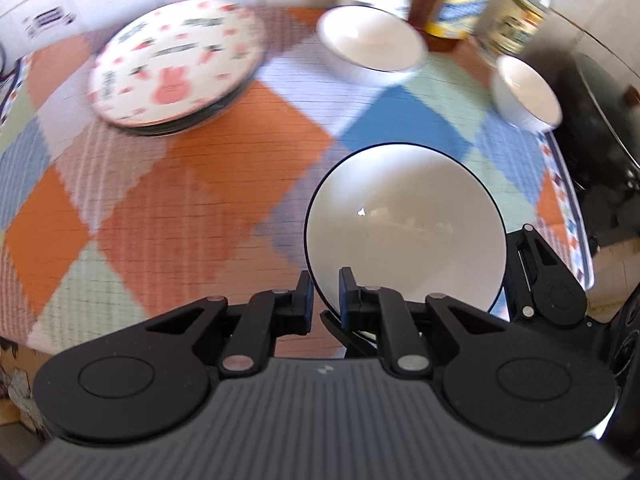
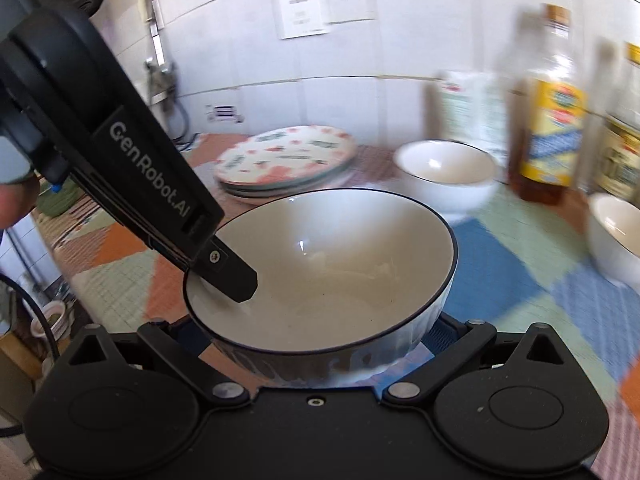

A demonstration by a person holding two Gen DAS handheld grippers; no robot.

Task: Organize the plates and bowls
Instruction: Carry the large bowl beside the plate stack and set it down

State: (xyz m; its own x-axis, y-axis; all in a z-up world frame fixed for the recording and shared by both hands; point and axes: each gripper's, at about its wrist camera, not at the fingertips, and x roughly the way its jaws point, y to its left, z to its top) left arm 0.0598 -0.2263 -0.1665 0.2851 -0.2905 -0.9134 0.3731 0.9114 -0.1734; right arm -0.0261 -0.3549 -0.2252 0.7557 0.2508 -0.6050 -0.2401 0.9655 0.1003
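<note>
My left gripper (image 1: 326, 294) is shut on the near rim of a white bowl with a dark rim (image 1: 404, 228), one finger inside and one outside. The right wrist view shows that same bowl (image 2: 328, 276) held above the patchwork cloth, with the left gripper's finger (image 2: 230, 276) inside it. My right gripper (image 2: 316, 332) is spread wide around the bowl's underside; its fingertips are hidden behind the bowl. A stack of plates with a pink rabbit pattern (image 1: 176, 64) lies at the back left. Two white bowls (image 1: 370, 42) (image 1: 524, 92) stand at the back right.
Bottles and a white carton (image 2: 548, 120) stand along the tiled wall behind the bowls. The patchwork cloth (image 1: 192, 184) covers the table. A dark pan (image 1: 600, 112) sits off the table's right edge.
</note>
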